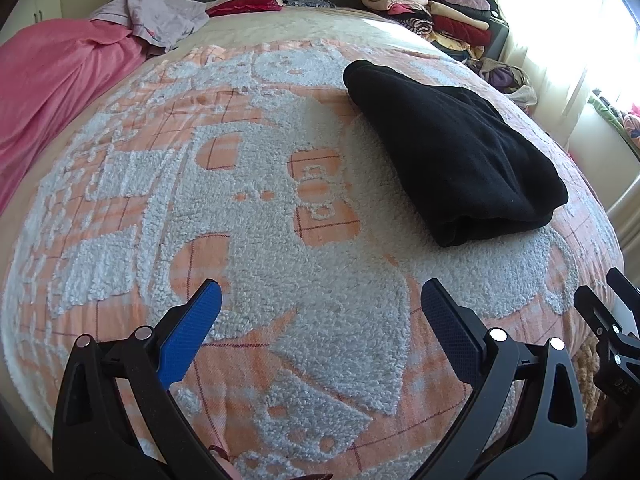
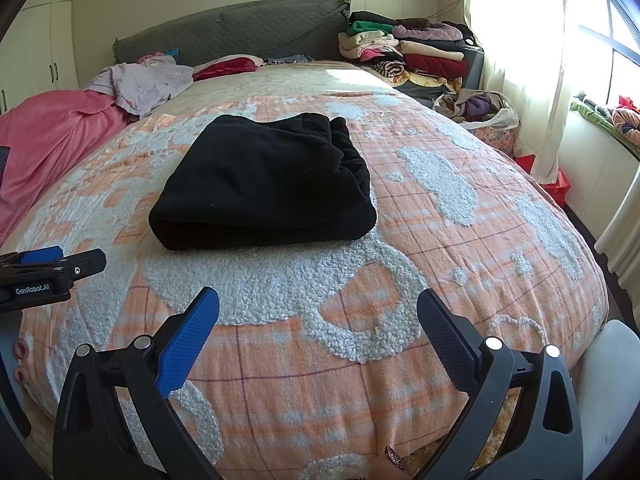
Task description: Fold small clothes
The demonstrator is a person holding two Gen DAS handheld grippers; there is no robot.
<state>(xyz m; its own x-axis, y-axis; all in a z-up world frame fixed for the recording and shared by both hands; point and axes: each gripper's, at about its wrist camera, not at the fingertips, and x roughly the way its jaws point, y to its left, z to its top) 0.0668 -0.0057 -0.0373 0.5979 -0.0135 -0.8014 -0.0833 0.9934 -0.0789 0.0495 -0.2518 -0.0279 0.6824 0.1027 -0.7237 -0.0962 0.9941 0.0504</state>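
Both grippers hang empty, fingers spread wide: left gripper [image 1: 320, 308] and right gripper [image 2: 318, 308] over the near edge of the bed [image 2: 400, 280]. Black garment [image 2: 264, 184] lies ahead on the blanket [image 1: 240, 240], already a compact rectangle; probably released so it rests flat.

A bed [image 2: 400, 360] under an orange-and-white fleecy blanket [image 2: 360, 264] carries a folded black garment [image 2: 264, 184] and a pink sheet [image 2: 52, 136].
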